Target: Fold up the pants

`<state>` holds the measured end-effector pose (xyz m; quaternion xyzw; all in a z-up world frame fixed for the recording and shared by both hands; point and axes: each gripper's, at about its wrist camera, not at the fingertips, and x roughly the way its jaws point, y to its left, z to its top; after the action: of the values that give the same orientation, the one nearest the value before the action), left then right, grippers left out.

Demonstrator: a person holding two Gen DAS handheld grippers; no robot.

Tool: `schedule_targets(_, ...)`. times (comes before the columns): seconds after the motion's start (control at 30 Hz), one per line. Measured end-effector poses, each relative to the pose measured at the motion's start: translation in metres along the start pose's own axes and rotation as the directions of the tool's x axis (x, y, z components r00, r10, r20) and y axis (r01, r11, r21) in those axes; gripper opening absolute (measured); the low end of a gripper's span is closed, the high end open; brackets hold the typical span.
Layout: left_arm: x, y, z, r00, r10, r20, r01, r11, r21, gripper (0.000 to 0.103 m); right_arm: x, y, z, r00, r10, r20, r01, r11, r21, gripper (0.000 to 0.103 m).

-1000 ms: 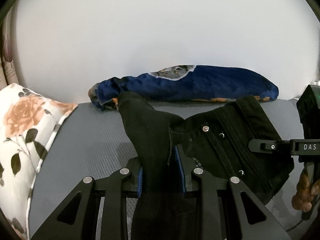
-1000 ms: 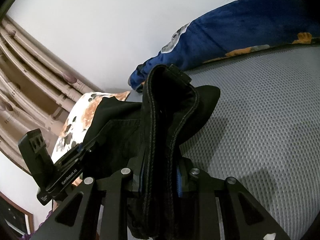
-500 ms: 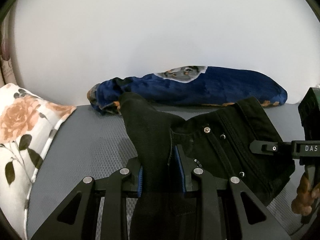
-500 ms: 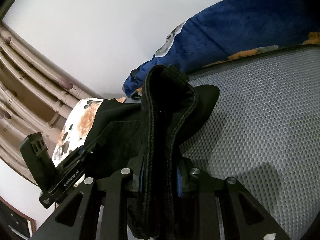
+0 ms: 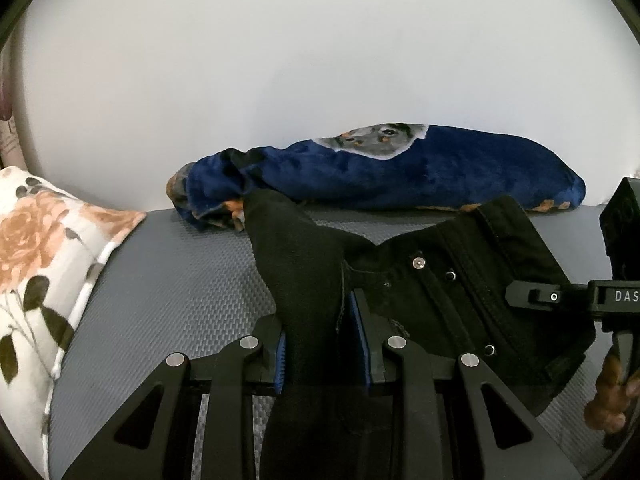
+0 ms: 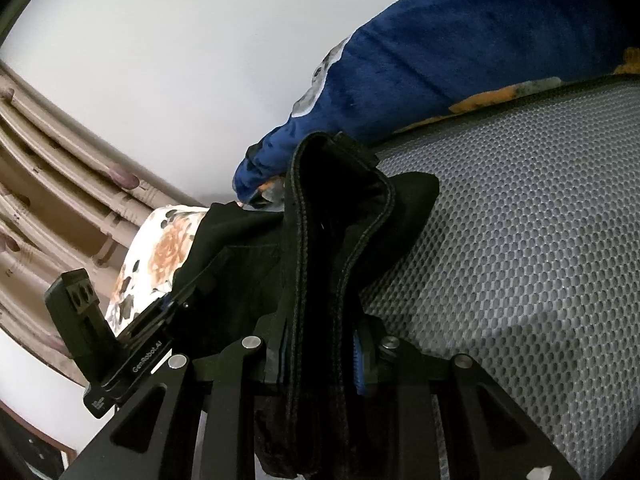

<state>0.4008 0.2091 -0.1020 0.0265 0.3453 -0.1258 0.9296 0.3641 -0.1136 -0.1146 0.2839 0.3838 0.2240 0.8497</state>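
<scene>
The black pants [image 5: 432,288] hang lifted above the grey mesh mattress [image 5: 180,288], stretched between both grippers. My left gripper [image 5: 320,340] is shut on a bunched part of the pants. The waistband with metal buttons spreads to the right toward my right gripper [image 5: 560,296]. In the right wrist view my right gripper [image 6: 320,356] is shut on the folded waistband of the pants [image 6: 332,216], which rises upright between the blue pads. My left gripper [image 6: 132,344] shows at the left there, holding the other end.
A rolled dark blue blanket [image 5: 400,172] lies along the white wall at the back of the mattress [image 6: 520,260]. A floral pillow [image 5: 36,264] sits at the left edge. Beige curtains [image 6: 48,184] hang at the left in the right wrist view.
Both grippers have risen a little with the pants still held; the blanket and pillow sit lower and further left in view. Both grips are unchanged.
</scene>
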Motion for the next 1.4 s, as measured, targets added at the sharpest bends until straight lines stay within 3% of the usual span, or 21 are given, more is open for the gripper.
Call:
schedule_targets(0.8, 0.029, 0.013, -0.008, 0.999, 0.042, -0.016, -0.043, 0.999, -0.030, 0.028, 0.009, -0.021, 0.005, 1.000, -0.002, 0.010, 0.002, 1.000, 0.018, 0.022)
schedule_targets(0.97, 0.035, 0.017, -0.015, 0.997, 0.076, -0.029, -0.077, 0.996, -0.037, 0.035, 0.009, -0.025, 0.001, 1.000, -0.019, 0.013, 0.019, 1.000, 0.017, 0.022)
schedule_targets(1.03, 0.038, 0.019, -0.016, 0.995, 0.091, -0.033, -0.092, 0.995, -0.044, 0.046, 0.008, -0.027, -0.001, 0.999, -0.028, 0.015, 0.028, 0.999, 0.017, 0.023)
schedule_targets(1.2, 0.036, 0.028, -0.023, 0.966, 0.260, -0.017, -0.260, 0.964, -0.055, 0.080, 0.008, -0.030, -0.005, 0.997, -0.077, 0.026, 0.076, 0.997, 0.012, 0.029)
schedule_targets(1.33, 0.027, 0.032, -0.027, 0.957, 0.290, 0.004, -0.289, 0.955, -0.061, 0.088, 0.005, -0.025, -0.009, 0.987, -0.150, 0.065, 0.151, 0.989, -0.002, 0.043)
schedule_targets(1.4, 0.025, 0.031, -0.027, 0.954, 0.299, 0.009, -0.298, 0.953, -0.050, 0.088, 0.000, -0.018, -0.012, 0.976, -0.190, 0.102, 0.194, 0.981, -0.025, 0.044)
